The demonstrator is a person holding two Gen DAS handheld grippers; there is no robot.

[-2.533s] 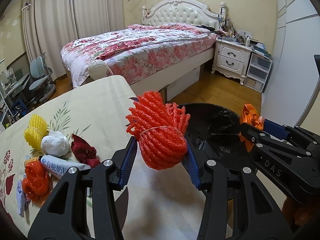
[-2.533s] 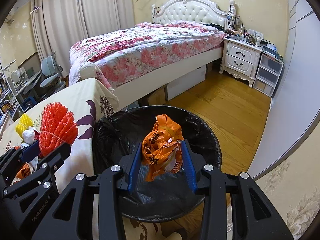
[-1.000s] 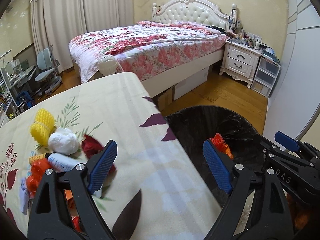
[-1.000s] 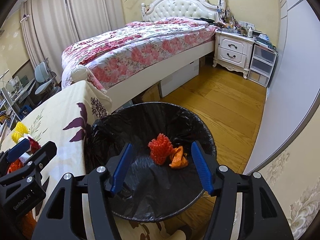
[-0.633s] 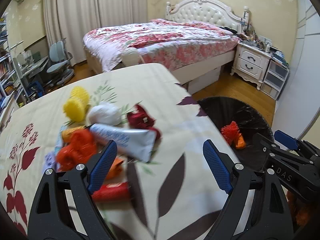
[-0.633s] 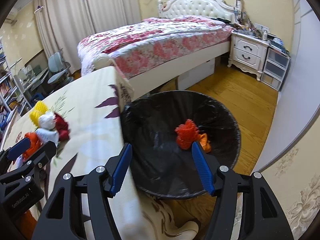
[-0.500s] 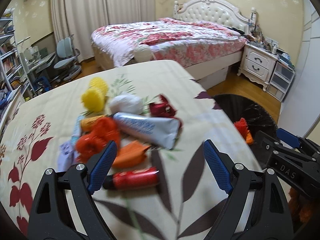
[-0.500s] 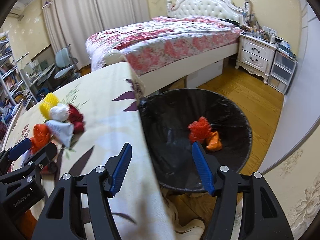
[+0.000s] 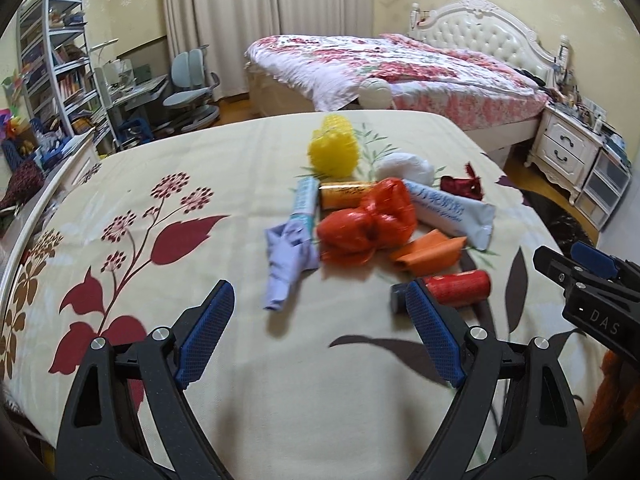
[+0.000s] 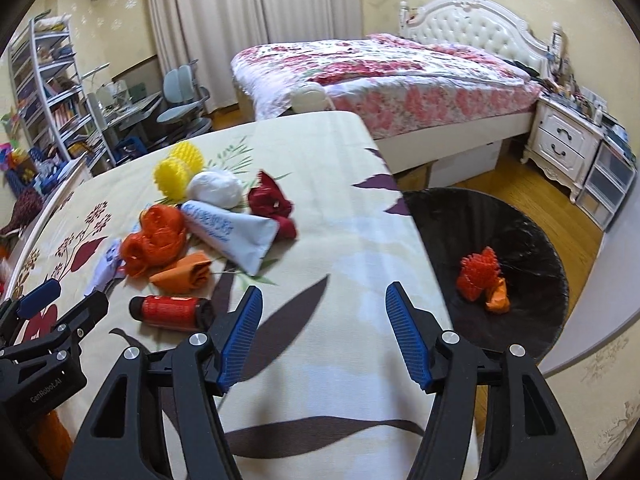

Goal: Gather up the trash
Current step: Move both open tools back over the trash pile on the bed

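Orange-red trash heap: knotted orange bag [image 9: 368,224], red tube [image 9: 456,288], white pouch [image 9: 452,210] and yellow foam net [image 9: 334,152] are lying bunched mid-bench [image 9: 240,160].
Left tongs [image 9: 318,334]: I am holding them spread wide, gripping nothing, short of the heap.
Right tongs [image 10: 322,336]: released, empty, over bare cloth.
Risk: pieces are touching, so I am likely dragging a neighbour off the edge.
Bin [image 10: 532,240]: sitting below the bench's end, holding a red foam net [image 10: 478,272] and an orange scrap [image 10: 498,296].
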